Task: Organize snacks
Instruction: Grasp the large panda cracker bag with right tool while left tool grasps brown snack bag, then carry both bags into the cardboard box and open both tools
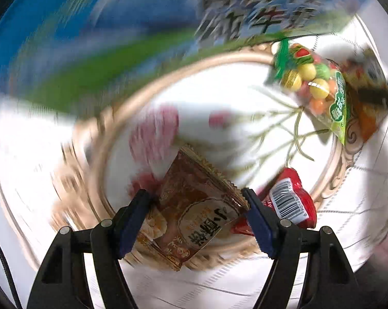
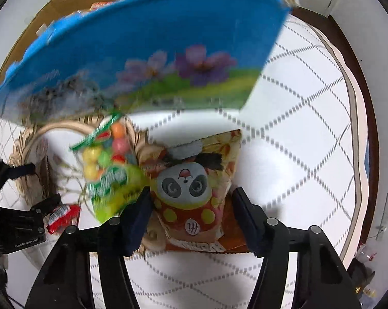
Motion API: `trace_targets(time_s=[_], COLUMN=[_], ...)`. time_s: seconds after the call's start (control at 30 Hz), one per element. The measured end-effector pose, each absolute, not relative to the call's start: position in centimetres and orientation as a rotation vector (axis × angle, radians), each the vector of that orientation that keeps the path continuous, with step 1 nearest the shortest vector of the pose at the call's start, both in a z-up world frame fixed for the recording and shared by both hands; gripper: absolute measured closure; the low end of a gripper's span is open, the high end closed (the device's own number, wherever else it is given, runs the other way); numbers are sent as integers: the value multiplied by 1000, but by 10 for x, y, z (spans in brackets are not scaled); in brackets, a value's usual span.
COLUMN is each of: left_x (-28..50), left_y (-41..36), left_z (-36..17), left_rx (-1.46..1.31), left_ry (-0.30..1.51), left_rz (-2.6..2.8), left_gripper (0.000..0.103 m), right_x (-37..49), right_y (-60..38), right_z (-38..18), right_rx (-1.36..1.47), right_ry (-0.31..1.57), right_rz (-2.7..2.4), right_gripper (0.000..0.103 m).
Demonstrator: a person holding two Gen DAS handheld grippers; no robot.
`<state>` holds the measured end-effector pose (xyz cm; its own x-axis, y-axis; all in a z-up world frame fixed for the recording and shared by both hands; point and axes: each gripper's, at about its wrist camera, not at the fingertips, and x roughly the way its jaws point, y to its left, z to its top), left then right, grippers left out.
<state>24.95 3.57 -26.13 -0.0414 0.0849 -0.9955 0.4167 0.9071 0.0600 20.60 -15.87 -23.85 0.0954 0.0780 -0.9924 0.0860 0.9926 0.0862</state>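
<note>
my left gripper (image 1: pixel 197 199) has its blue pads pressed on both edges of a brown crinkle-edged snack packet (image 1: pixel 194 211) with chinese characters, over the near rim of the gold-rimmed flowered tray (image 1: pixel 152 85). a red wrapper with a barcode (image 1: pixel 290 202) lies just beside it. my right gripper (image 2: pixel 191 207) stands wide around an orange panda-print bag (image 2: pixel 191 188); i cannot tell if it grips. a clear green-labelled bag of coloured candy balls (image 2: pixel 109 164) touches it at the tray's far edge. a big blue flower-printed box (image 2: pixel 147 51) looms behind, on the white quilted tablecloth (image 2: pixel 297 128).
</note>
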Motion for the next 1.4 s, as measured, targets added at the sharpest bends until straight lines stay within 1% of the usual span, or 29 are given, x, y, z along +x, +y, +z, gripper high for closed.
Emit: trace_targets(time_s=[0.17, 0.27, 0.33, 0.4, 0.47, 0.57, 0.67, 0.87, 0.97, 1.0, 1.07, 1.1, 1.13, 1.17, 1.23, 1.33, 1.4], left_x=[229, 219, 219, 214, 215, 210, 213, 219, 206, 202, 195, 196, 195, 190, 200, 213, 218], left_y=[88, 109, 114, 108, 103, 91, 67, 54, 40, 37, 35, 34, 33, 37, 47, 73, 87], left_z=[-277, -281, -283, -287, -288, -292, -287, -260, -276, -283, -286, -286, -284, -278, -272, -263, -266], left_rx=[-71, -264, -257, -167, -80, 78, 191, 171, 310, 365, 391, 381, 348, 329, 263, 58, -79], left_ry=[1753, 1787, 1790, 1808, 1820, 1834, 1840, 1775, 1819, 1820, 1791, 1783, 1762, 1747, 1718, 1666, 1674], left_rz=[-132, -132, -170, -232, -280, -355, -407, -442, -465, -452, -433, -415, -384, -351, -263, -122, -96], left_gripper=[30, 29, 28, 28, 27, 25, 24, 24, 24, 24, 24, 24, 30, 40, 46, 46, 44], right_x=[170, 149, 139, 131, 128, 127, 131, 129, 125, 123, 120, 125, 129, 131, 132, 133, 133], right_y=[-155, -150, -145, -138, -133, -126, -121, -115, -117, -117, -118, -129, -128, -130, -131, -132, -131], right_z=[-247, -255, -258, -262, -264, -267, -268, -263, -260, -259, -257, -259, -260, -259, -255, -253, -254], right_rx=[178, 222, 240, 270, 262, 270, 257, 238, 242, 238, 214, 207, 203, 200, 196, 226, 240], right_ry=[1537, 1576, 1591, 1596, 1601, 1604, 1607, 1606, 1604, 1602, 1599, 1597, 1588, 1576, 1538, 1516, 1518], right_rz=[5, 30, 47, 61, 59, 52, 59, 69, 68, 67, 63, 63, 59, 55, 45, 22, 23], right_gripper=[42, 42, 41, 40, 34, 31, 31, 31, 30, 30, 30, 30, 31, 36, 44, 45, 45])
